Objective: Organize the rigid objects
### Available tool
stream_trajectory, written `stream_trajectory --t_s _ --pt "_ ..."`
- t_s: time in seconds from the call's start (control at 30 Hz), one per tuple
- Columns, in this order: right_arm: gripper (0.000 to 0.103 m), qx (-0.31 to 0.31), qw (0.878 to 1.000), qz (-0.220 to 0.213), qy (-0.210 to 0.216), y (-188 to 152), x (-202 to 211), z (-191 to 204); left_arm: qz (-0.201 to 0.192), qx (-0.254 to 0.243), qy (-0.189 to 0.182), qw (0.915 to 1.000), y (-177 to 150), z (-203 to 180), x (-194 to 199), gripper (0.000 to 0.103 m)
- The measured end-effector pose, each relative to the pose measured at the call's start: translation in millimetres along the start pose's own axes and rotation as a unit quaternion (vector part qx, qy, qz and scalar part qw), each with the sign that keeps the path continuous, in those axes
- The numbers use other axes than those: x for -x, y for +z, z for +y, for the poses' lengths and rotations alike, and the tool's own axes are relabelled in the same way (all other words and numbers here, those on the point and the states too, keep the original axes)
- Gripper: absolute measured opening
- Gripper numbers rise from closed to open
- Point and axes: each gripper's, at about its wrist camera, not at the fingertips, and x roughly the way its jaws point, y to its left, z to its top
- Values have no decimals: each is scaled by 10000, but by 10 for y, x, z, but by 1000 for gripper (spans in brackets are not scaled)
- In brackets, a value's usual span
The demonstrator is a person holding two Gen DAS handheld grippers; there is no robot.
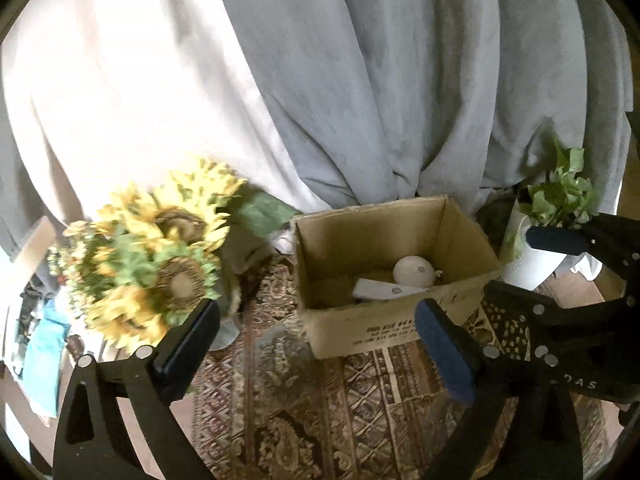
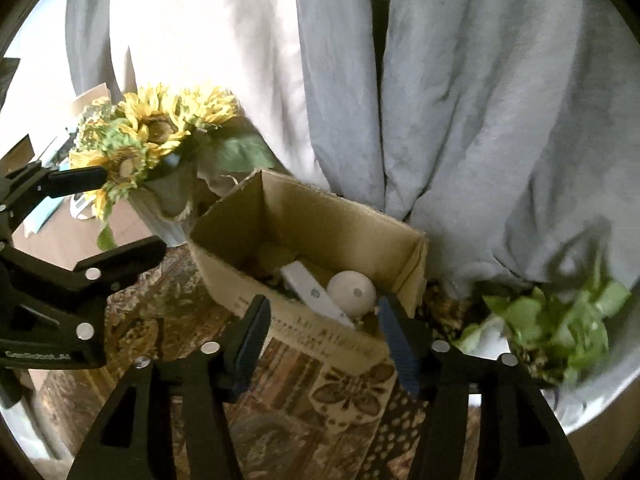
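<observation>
An open cardboard box (image 1: 400,320) stands on a patterned rug (image 1: 320,400) before a grey curtain. Inside lie a white ball (image 1: 414,270) and a flat white device (image 1: 384,290). The box (image 2: 320,216), the ball (image 2: 352,292) and the device (image 2: 312,290) also show in the right wrist view. My left gripper (image 1: 316,344) is open and empty, just in front of the box. My right gripper (image 2: 324,336) is open and empty, at the box's near wall. In the left wrist view the right gripper (image 1: 488,276) reaches in from the right, and in the right wrist view the left gripper (image 2: 124,212) from the left.
A vase of sunflowers (image 1: 156,252) stands left of the box, also in the right wrist view (image 2: 156,136). A green plant in a white pot (image 1: 548,216) stands to the right, also in the right wrist view (image 2: 560,328). Clutter (image 1: 36,320) lies at far left.
</observation>
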Motion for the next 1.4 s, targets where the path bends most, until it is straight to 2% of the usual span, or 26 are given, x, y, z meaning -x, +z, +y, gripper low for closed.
stream_trajectory --t_s 0.17,0.27,0.47,0.83,1.1,1.4 --pt "82 -305 9988 -222 -302 -159 352 147 -382 -100 259 9989 -176 51 387 103" --pt "86 -508 9970 -382 -444 -273 569 238 -523 -155 298 9981 -285 77 591 103" --pt "88 -938 9922 -642 -506 -501 967 389 -791 -74 252 9965 -517 106 1023 103" --pt "92 -1197 9813 -1272 -807 -1019 1838 683 -1109 225 201 9934 -1047 -7 1878 103" --pt "92 -1321 9782 -1392 -790 -1528 2418 900 -1312 265 348 9904 -1555 -210 2544 103" --pt "93 -1484 9740 -1553 -718 -2022 2997 1069 -1448 274 355 9884 -1899 -371 3128 103"
